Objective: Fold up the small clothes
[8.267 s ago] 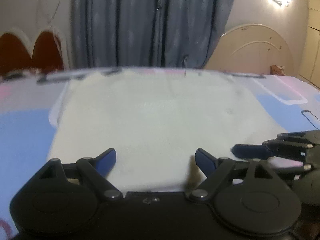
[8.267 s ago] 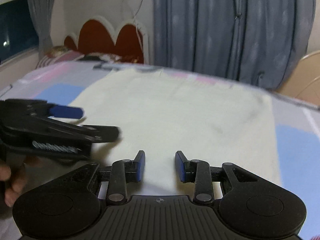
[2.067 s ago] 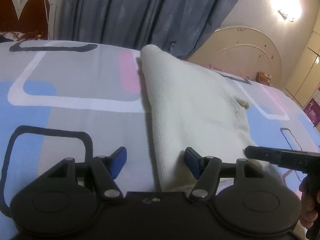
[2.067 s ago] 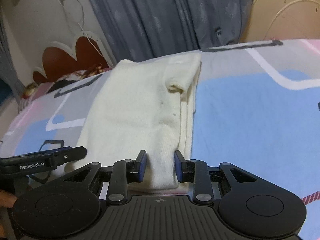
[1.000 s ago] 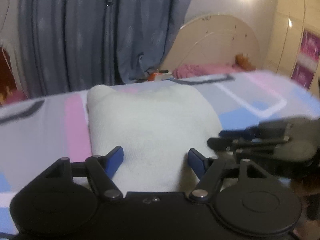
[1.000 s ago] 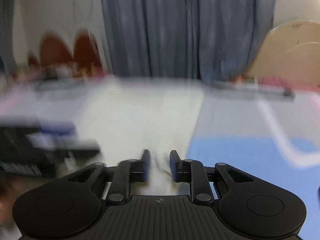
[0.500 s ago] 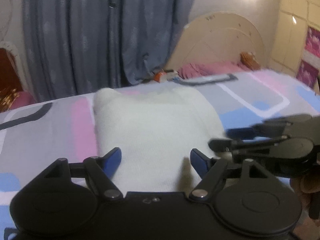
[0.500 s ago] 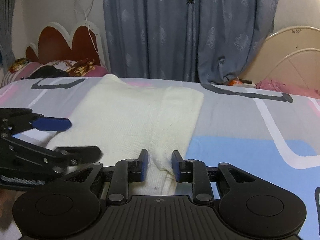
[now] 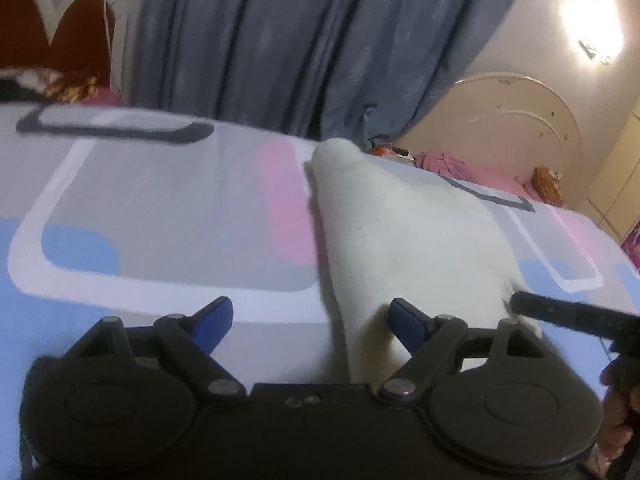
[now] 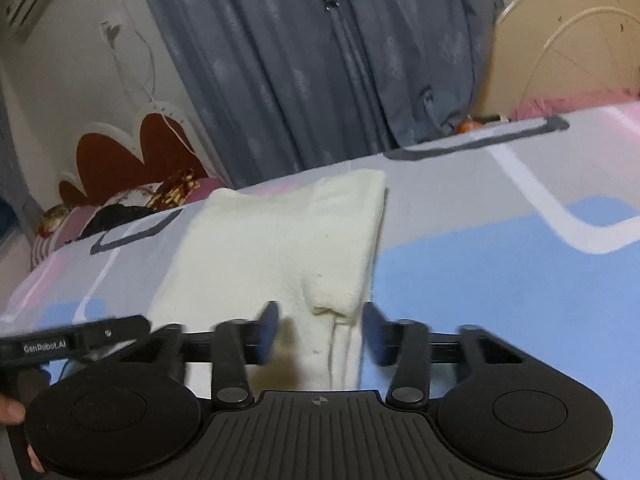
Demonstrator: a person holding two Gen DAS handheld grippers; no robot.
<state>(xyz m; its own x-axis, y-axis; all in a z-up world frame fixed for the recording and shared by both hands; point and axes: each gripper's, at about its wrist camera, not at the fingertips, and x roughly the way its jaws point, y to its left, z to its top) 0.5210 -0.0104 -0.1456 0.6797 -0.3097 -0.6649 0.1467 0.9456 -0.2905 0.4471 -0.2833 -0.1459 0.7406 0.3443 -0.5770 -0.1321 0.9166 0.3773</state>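
A cream knitted garment (image 9: pixel 404 240) lies on the bed, folded into a long strip that runs away from me. My left gripper (image 9: pixel 310 318) is open wide at the strip's near left edge. That edge sits between the blue pads, and the right pad (image 9: pixel 404 316) is over the cloth. In the right wrist view the garment (image 10: pixel 280 240) has a folded-in layer along its right side. My right gripper (image 10: pixel 322 322) straddles the near right corner, jaws opening, pads off the cloth. Each gripper shows in the other's view: the right gripper (image 9: pixel 540 308) and the left gripper (image 10: pixel 120 330).
The bedsheet (image 9: pixel 160 208) has grey, blue, pink and white blocks. Grey-blue curtains (image 10: pixel 320 60) hang behind the bed. A red scalloped headboard (image 10: pixel 120 152) with pillows is at the left, and a round cream bed end (image 9: pixel 512 120) at the right. A hand (image 9: pixel 616 432) holds the right gripper.
The left gripper has slid left and rolled, so the garment now lies under its right finger instead of between both. The right gripper's jaws have widened and its view has tilted.
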